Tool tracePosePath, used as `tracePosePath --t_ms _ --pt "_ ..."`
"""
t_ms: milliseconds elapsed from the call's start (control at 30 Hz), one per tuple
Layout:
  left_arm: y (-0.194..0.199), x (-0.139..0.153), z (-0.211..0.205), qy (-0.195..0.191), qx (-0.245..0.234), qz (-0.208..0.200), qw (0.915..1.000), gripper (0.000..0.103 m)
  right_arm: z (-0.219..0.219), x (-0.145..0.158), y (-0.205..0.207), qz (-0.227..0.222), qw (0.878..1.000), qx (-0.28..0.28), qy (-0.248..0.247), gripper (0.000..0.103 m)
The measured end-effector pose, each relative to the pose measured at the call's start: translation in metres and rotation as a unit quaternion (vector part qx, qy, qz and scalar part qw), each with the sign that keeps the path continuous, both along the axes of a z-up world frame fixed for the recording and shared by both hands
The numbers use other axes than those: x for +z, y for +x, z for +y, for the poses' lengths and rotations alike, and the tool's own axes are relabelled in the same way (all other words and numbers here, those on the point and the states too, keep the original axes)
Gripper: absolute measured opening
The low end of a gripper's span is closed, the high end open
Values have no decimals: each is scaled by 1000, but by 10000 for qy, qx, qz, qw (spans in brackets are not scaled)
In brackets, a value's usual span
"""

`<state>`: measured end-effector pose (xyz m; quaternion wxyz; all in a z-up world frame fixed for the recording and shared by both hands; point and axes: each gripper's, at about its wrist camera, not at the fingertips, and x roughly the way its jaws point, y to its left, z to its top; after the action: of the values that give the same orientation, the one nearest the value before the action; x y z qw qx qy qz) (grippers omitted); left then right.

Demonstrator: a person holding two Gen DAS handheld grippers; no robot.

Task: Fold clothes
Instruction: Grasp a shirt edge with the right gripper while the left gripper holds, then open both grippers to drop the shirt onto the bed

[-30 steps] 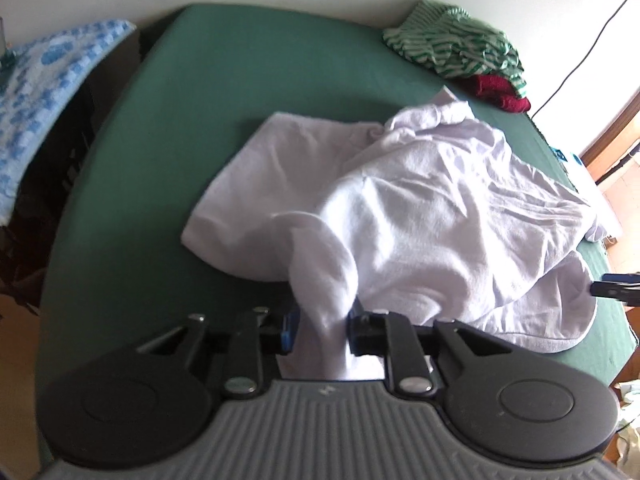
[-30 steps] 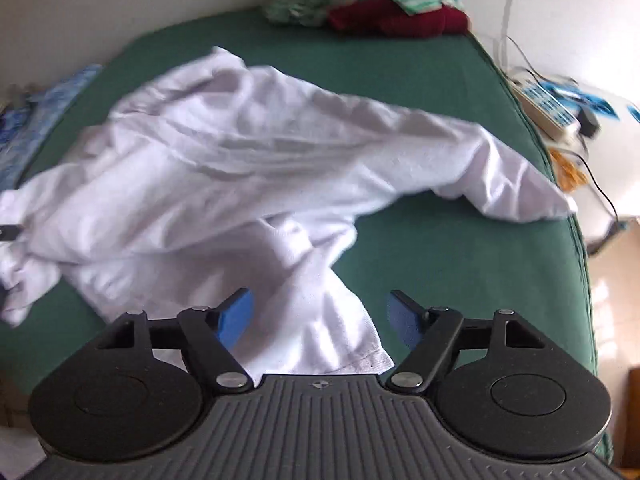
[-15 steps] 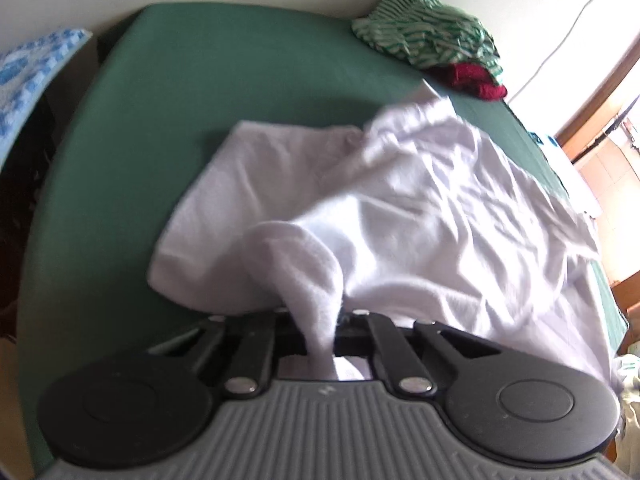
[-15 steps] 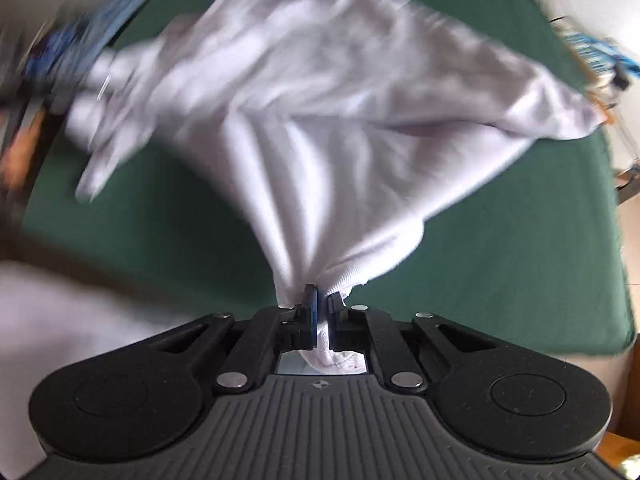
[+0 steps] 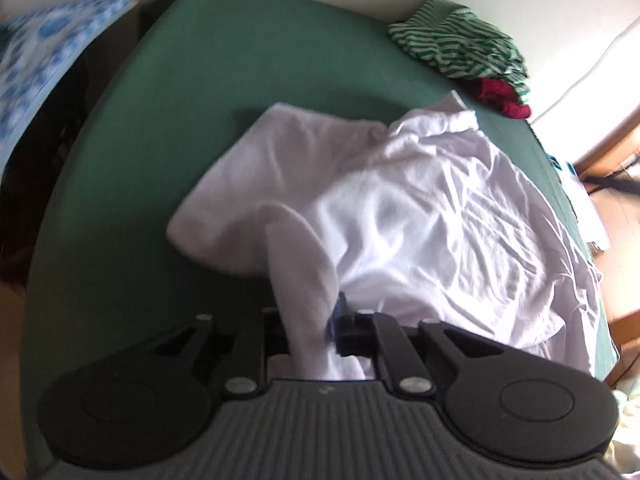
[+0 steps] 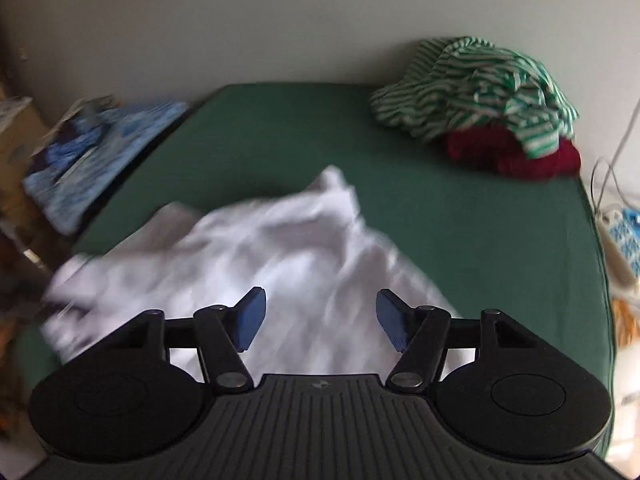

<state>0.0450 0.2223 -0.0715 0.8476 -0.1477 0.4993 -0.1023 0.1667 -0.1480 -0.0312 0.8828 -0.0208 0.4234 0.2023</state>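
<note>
Nearest the left wrist camera, left gripper [image 5: 316, 320] has its jaws clamped on a pulled-up tongue of the crumpled white cotton garment [image 5: 420, 216]; the fabric runs between the jaws and back toward the handle. Only the right blue pad [image 5: 340, 318] shows, the other is behind cloth.

Right gripper [image 6: 320, 318] has its jaws spread wide with nothing between them, hovering above the near edge of the same garment [image 6: 256, 264]. That view is motion-blurred, so exact height over the cloth is unclear.

Garment sits rumpled on the near half of the dark green bed [image 5: 240, 80], one flatter section to the left, a heaped, creased mass to the right, the right edge running toward the bed's side. Not folded, not laid flat.

Judgement on the step: looks like spreading or setting up a fold with one corner held.
- keep the left grip firm, don't let the tongue slip
- bring the right jaws onto a matching hem or corner, not mid-panel
- grab a single edge, not a bunched layer
- tension between both grippers before laying down, so creases pull out

Further back, a green-and-white striped garment [image 6: 476, 88] lies on a dark red one [image 6: 516, 152] at the far right corner, well apart. Blue patterned cloth [image 6: 100, 152] sits off the bed's left side.
</note>
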Motion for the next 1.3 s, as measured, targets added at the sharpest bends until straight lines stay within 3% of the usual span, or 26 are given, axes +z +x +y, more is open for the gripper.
tracePosePath --t_ms 67,133,233,267,333,367,533,667,800,933,1000,1033,1067,1100,1133,1167,1233,1300 --pt "-9 -2 -6 -61 218 30 9997 30 8 -27 52 346 9993 -112 96 64" --pt "-17 -4 -13 -122 437 61 9990 32 25 -51 87 575 9981 -32 231 60" --pt "-29 -6 -23 -183 745 104 9970 34 52 -75 118 675 9977 -68 2 59" --pt "-30 -7 -27 -105 785 107 9968 34 55 -79 125 699 9973 -217 -53 43" --pt "-27 -10 -32 11 834 96 9965 30 56 -77 134 537 9981 -295 79 22" --pt "-25 -12 -34 11 866 96 9962 25 53 -74 136 518 9979 -340 196 18" --pt "-6 -8 -24 91 950 -86 9954 6 22 -41 118 -53 9956 -762 549 12" --pt "27 4 -14 372 591 -430 9966 4 -6 -15 99 -523 9870 -1366 664 11" --pt "97 14 -19 627 37 -640 9960 2 -30 10 82 -1003 9722 -1996 701 11" --pt "185 49 -56 1204 -352 -1133 9856 2 -55 34 66 -1477 9511 -2613 733 11" --pt "222 71 -65 1271 -373 -1371 9817 3 -67 46 58 -1697 9385 -2913 743 11" --pt "240 79 -70 1307 -402 -1410 9805 7 -69 40 66 -1630 9364 -3032 683 13" --pt "256 80 -76 1438 -475 -1343 9793 22 -72 34 75 -1562 9341 -3150 624 18" --pt "267 76 -81 1637 -508 -1247 9773 27 -74 28 83 -1481 9323 -3253 554 22" --pt "273 69 -85 1854 -561 -1096 9749 37 -75 14 90 -1239 9395 -3174 352 43" --pt "276 62 -88 2053 -633 -980 9717 47 -75 2 96 -1005 9455 -3094 141 50" --pt "260 52 -85 2318 -872 -953 9642 45 -74 -15 89 -763 9501 -2983 -496 47" --pt "222 50 -72 2246 -1104 -1053 9624 45 -82 -22 57 -801 9565 -2689 -799 53"
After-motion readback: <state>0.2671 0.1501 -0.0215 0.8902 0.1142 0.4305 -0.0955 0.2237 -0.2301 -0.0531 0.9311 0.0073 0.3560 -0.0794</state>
